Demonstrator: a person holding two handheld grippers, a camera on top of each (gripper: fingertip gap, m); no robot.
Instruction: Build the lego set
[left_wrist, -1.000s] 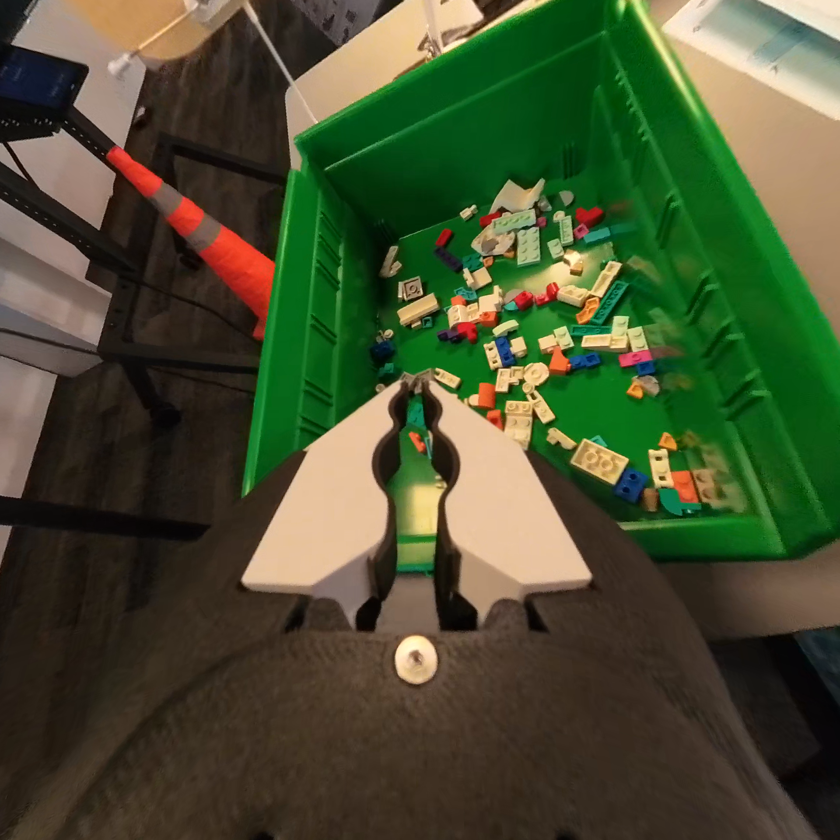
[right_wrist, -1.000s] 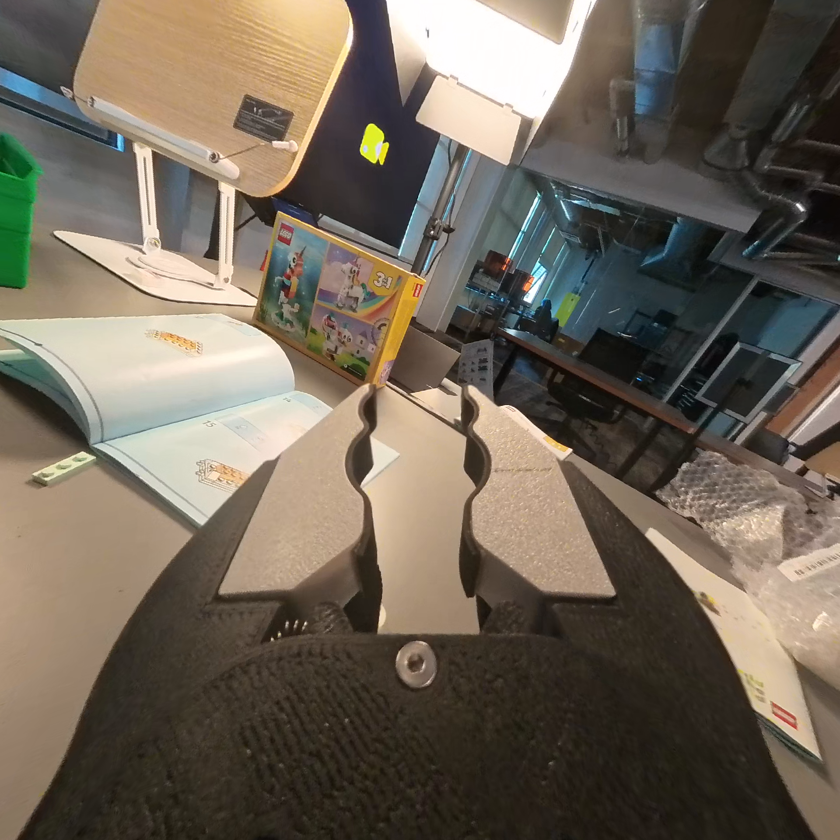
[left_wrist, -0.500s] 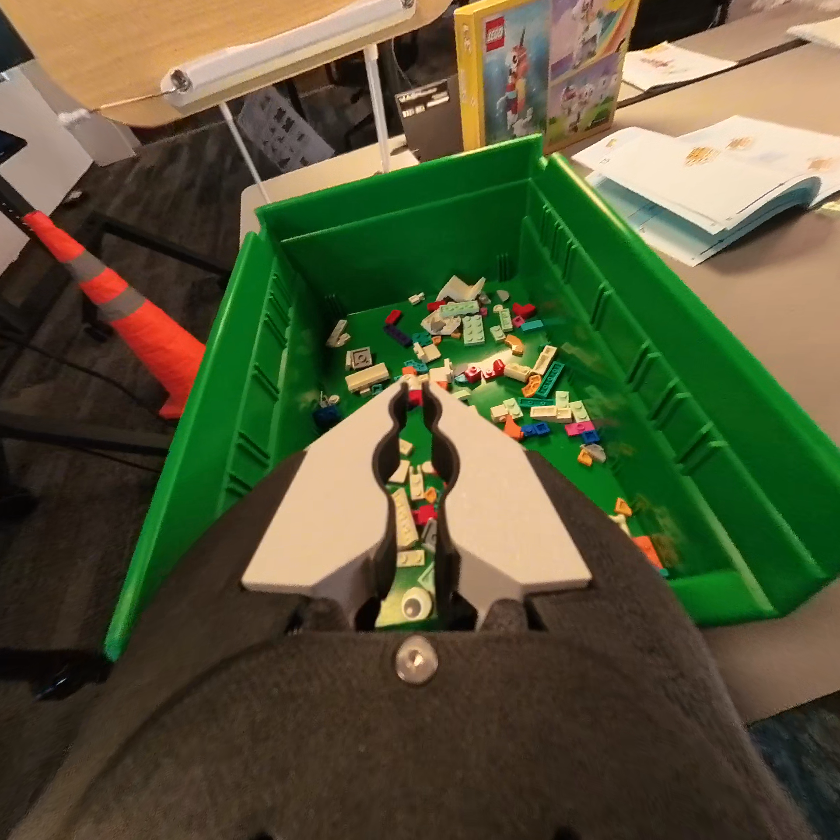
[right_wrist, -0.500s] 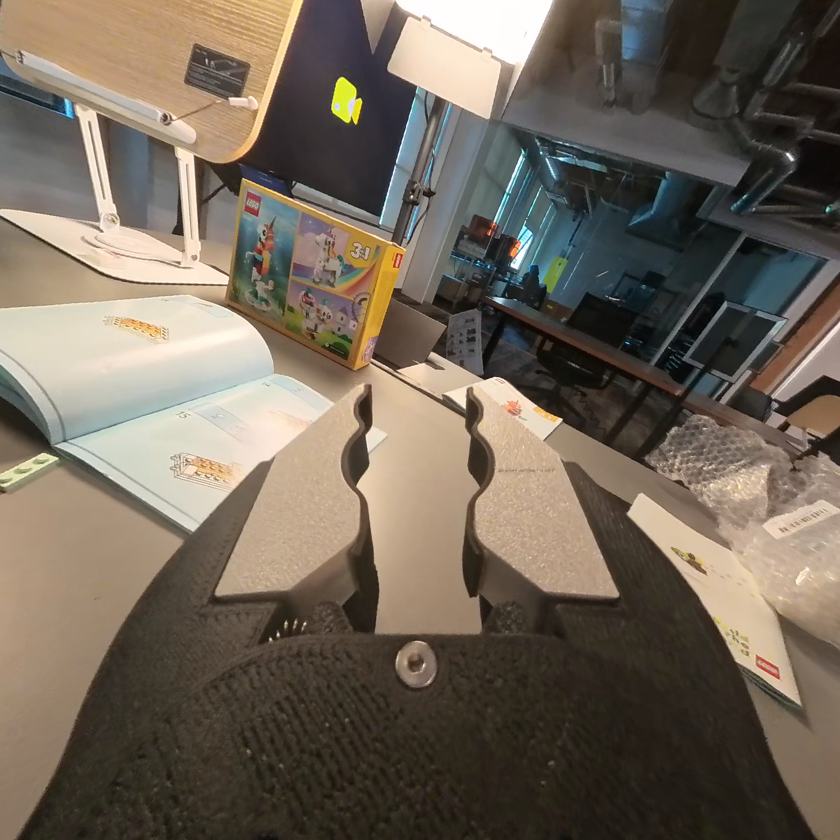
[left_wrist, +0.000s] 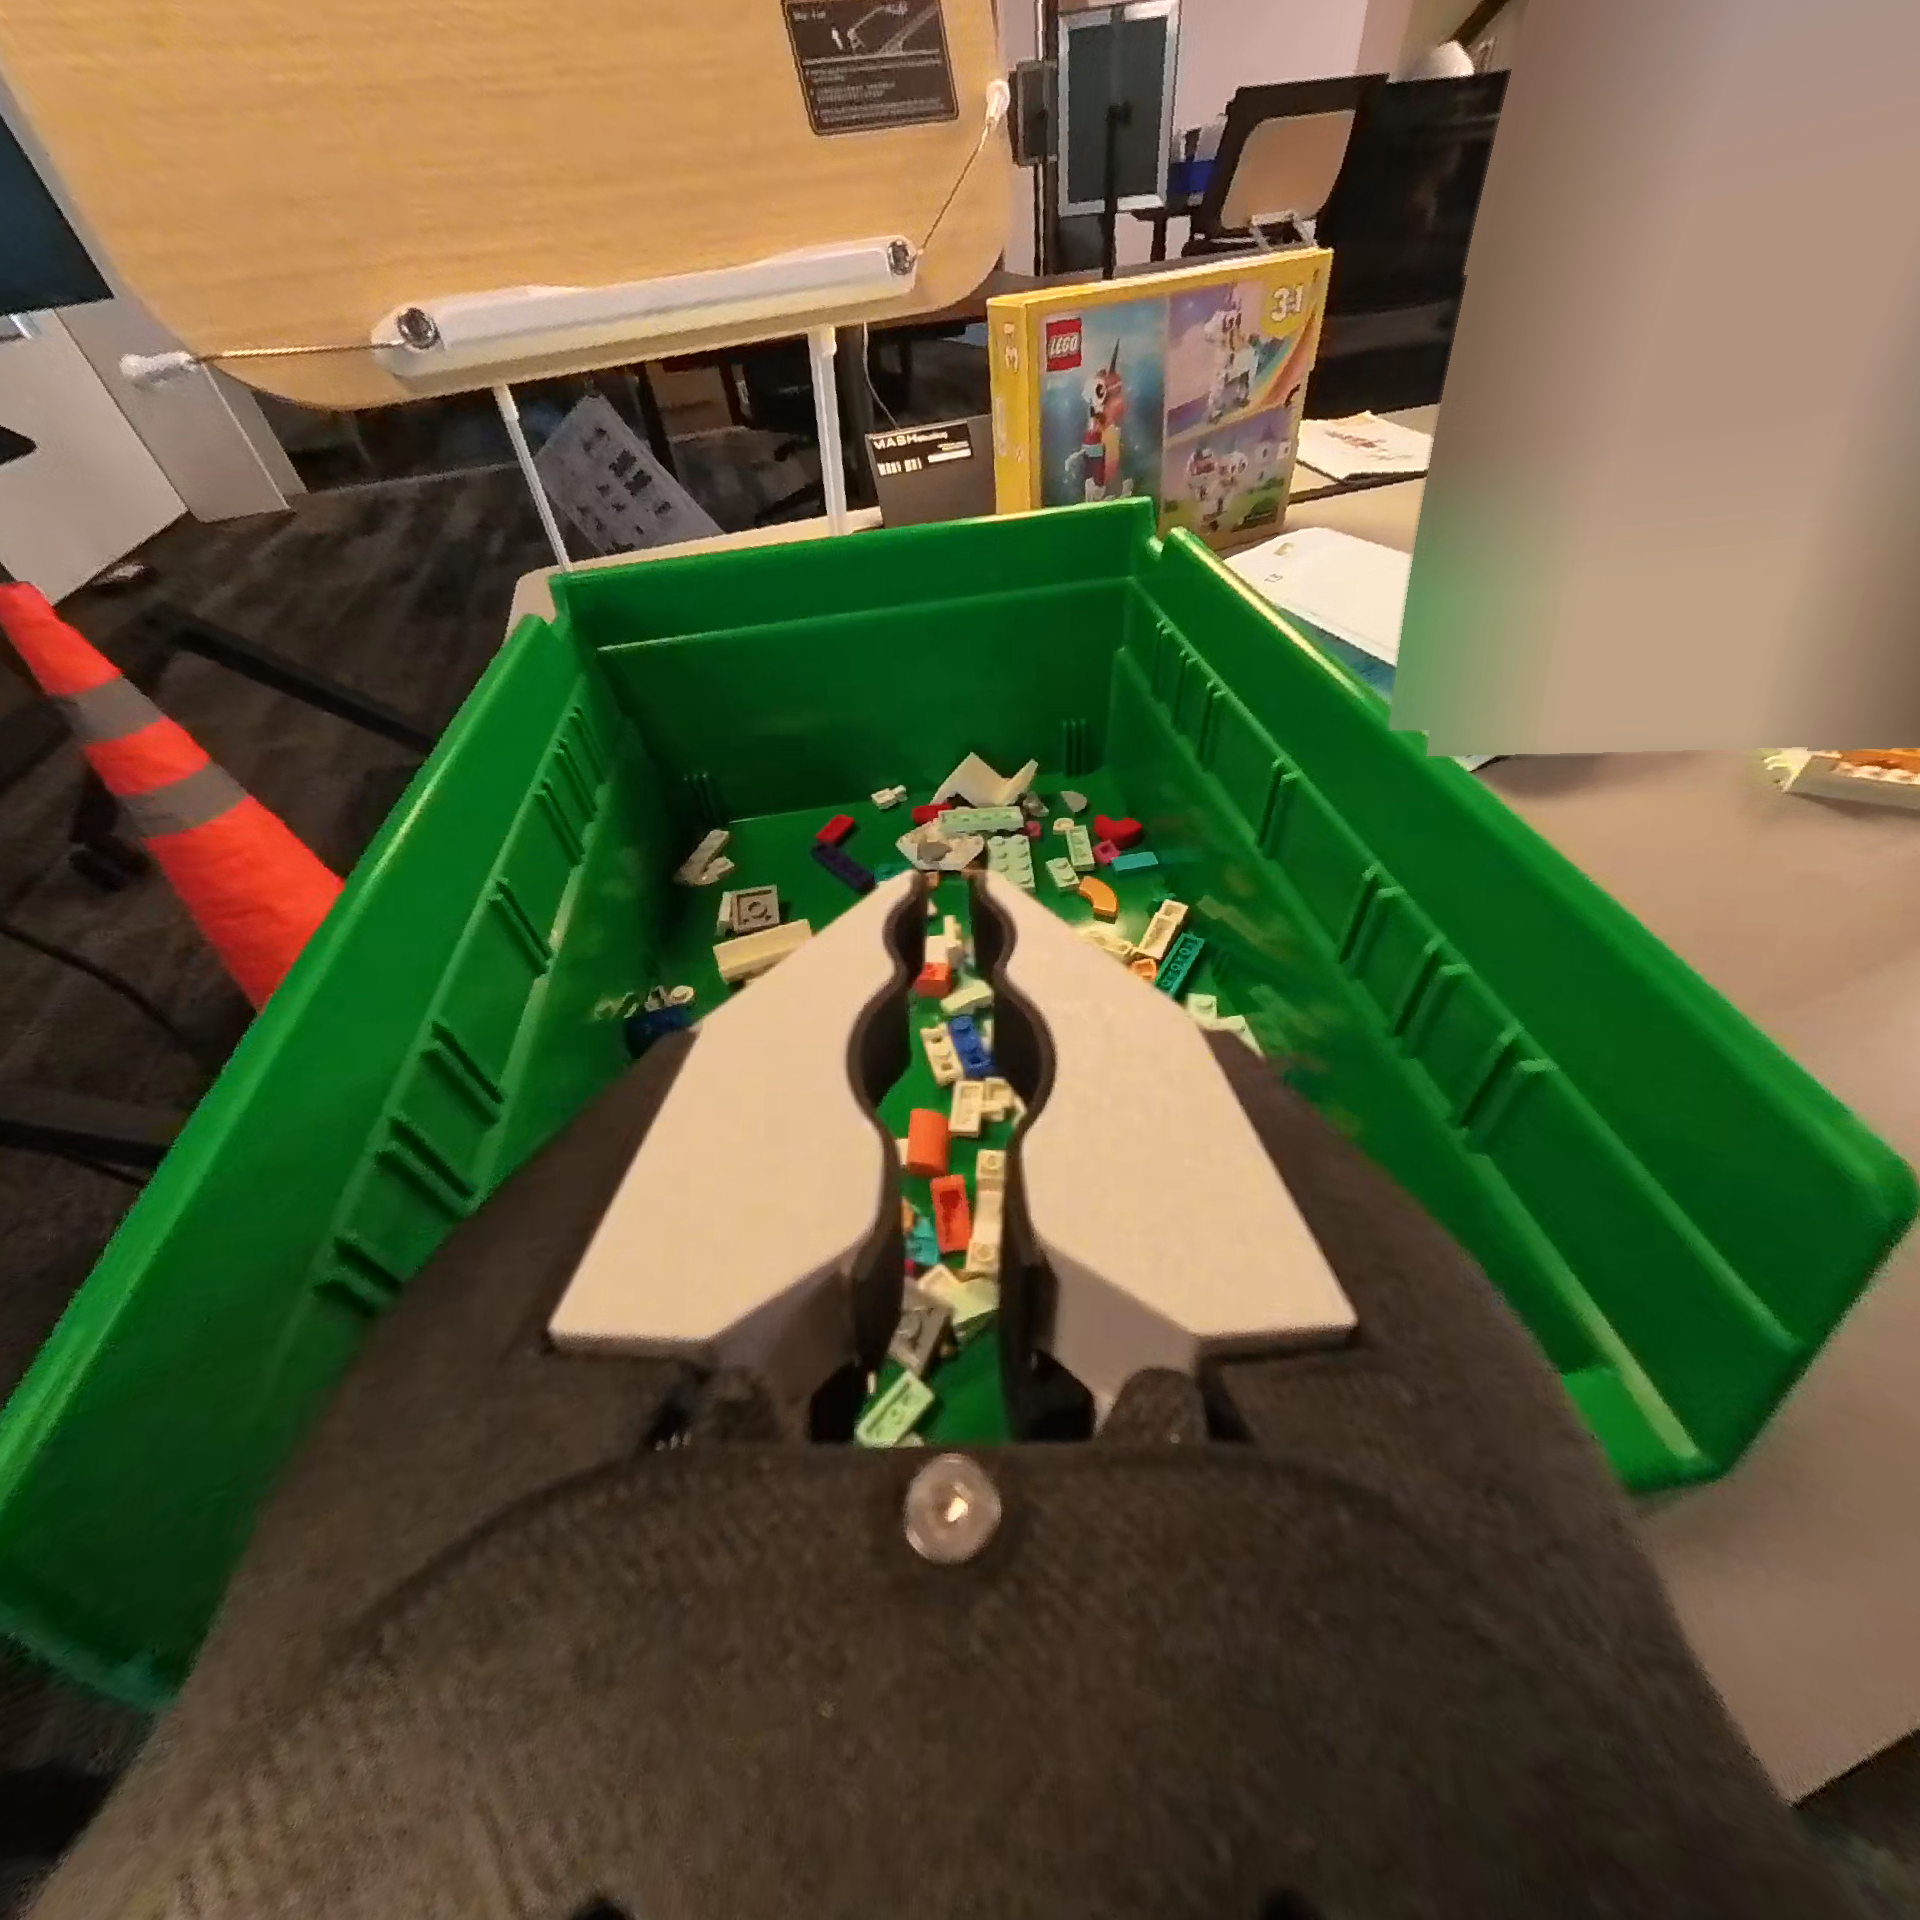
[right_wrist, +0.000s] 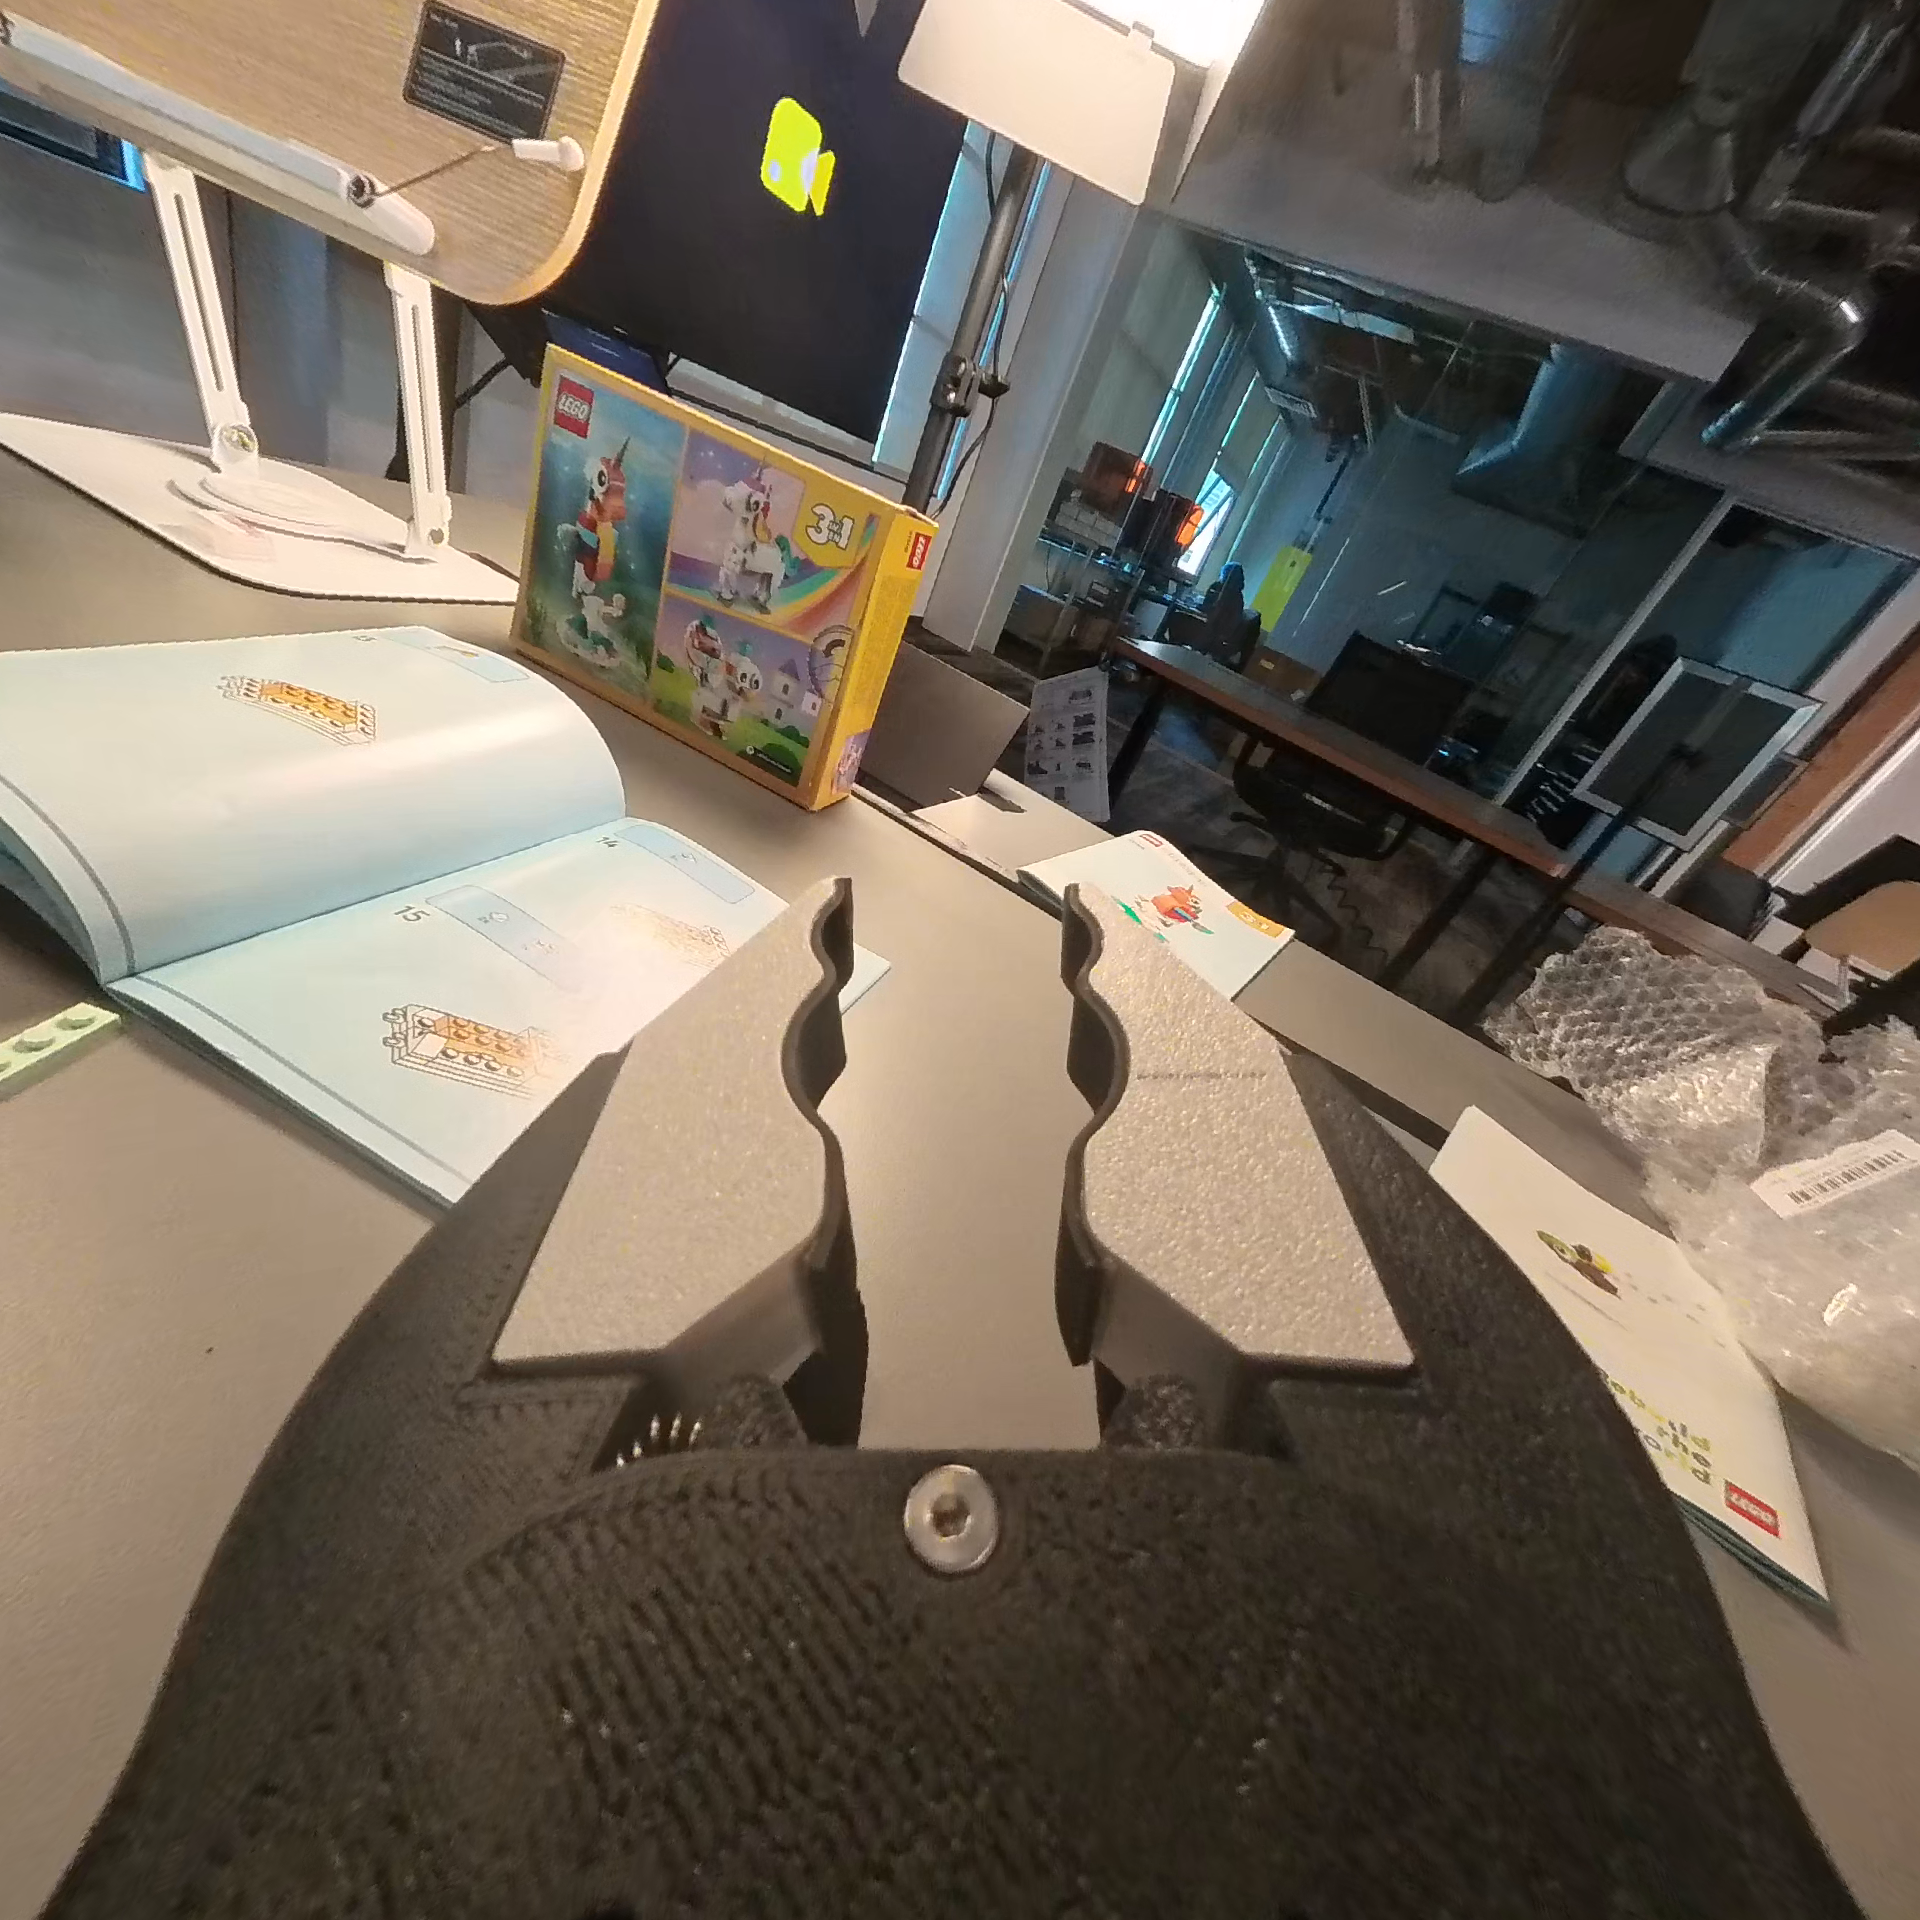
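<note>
A green bin (left_wrist: 1351, 935) holds several loose lego pieces, such as an orange one (left_wrist: 928, 1139). My left gripper (left_wrist: 951, 883) hangs over the bin's near half, empty, with its jaws parted by a narrow gap. My right gripper (right_wrist: 958, 899) is open and empty, low over the grey table. An open instruction booklet (right_wrist: 312, 790) lies to its left. A pale green plate (right_wrist: 52, 1044) lies on the table by the booklet. A small white and orange build (left_wrist: 1860, 774) shows at the right edge of the left wrist view.
The yellow lego box (right_wrist: 717, 623) stands behind the booklet and also shows behind the bin (left_wrist: 1153, 416). A wooden board on a white stand (left_wrist: 520, 156) rises behind the bin. An orange cone (left_wrist: 177, 810) stands on the floor to the left. Leaflets (right_wrist: 1621, 1351) and bubble wrap (right_wrist: 1662, 1039) lie to the right. Some 55 cm of space lies between my two pairs of fingers. To the pale green plate (right_wrist: 52, 1044): right tips about 15 cm, left tips about 40 cm.
My left gripper has tipped up from looking down into the bin and moved in over it, and its jaws have parted slightly. My right gripper has shifted a little and stays open.
</note>
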